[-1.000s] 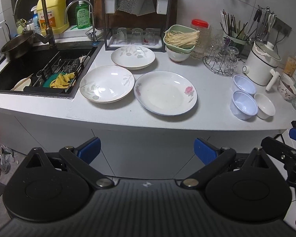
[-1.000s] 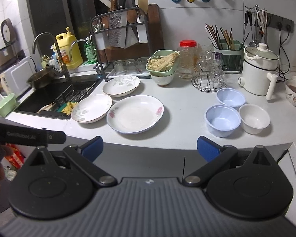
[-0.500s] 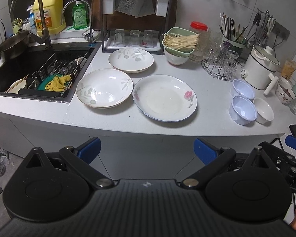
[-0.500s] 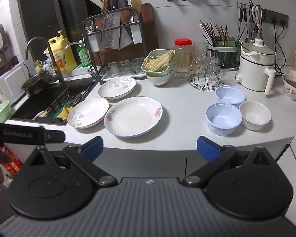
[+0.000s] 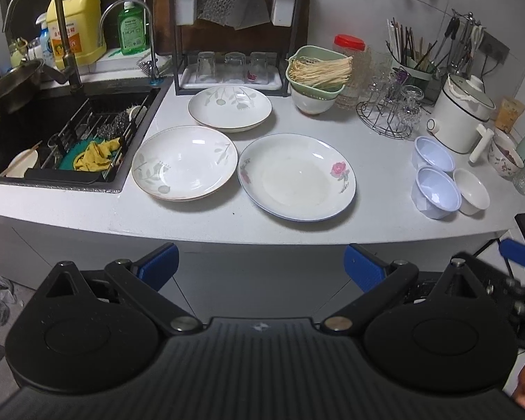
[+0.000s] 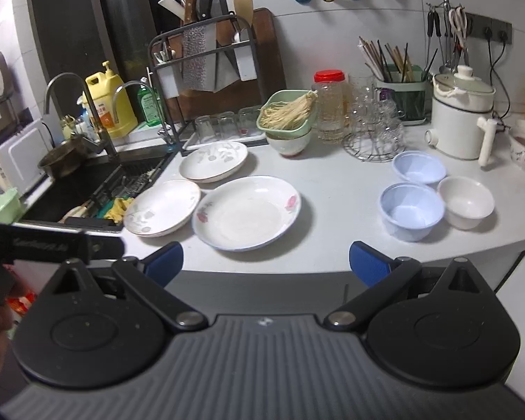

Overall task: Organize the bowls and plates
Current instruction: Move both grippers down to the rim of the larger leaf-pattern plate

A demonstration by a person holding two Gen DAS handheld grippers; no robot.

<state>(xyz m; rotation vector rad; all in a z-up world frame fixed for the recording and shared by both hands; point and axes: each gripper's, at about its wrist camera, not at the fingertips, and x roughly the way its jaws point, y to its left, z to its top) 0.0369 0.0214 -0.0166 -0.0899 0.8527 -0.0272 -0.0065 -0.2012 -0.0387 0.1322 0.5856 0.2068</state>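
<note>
White crockery lies scattered on the pale worktop (image 5: 378,189), with nothing stacked yet. Take the rose plate (image 5: 297,176) as the landmark: it sits nearest the front edge, roughly central. A leaf-patterned plate (image 5: 184,162) lies just beside it toward the sink (image 5: 52,147), rims close or touching, and a second leaf plate (image 5: 230,108) sits behind both, near the knife rack (image 5: 234,31). Well apart on the other side of the rose plate stand two pale blue bowls (image 6: 411,210) and a small white bowl (image 6: 465,206), clustered together by the white pot (image 6: 462,122).

Both sets of tongs are held off the worktop, short of its front edge, spread wide and pinching nothing: the left tongs (image 5: 260,267) face the gap between the rose plate and its neighbour, the right tongs (image 6: 266,262) face the rose plate with the bowls off to their right.

My judgement: plates fall more naturally to the left tongs, bowls to the right. Everything lies straight ahead and above the fingertips, so either must rise and advance, then meet a rim edge-on.
</note>
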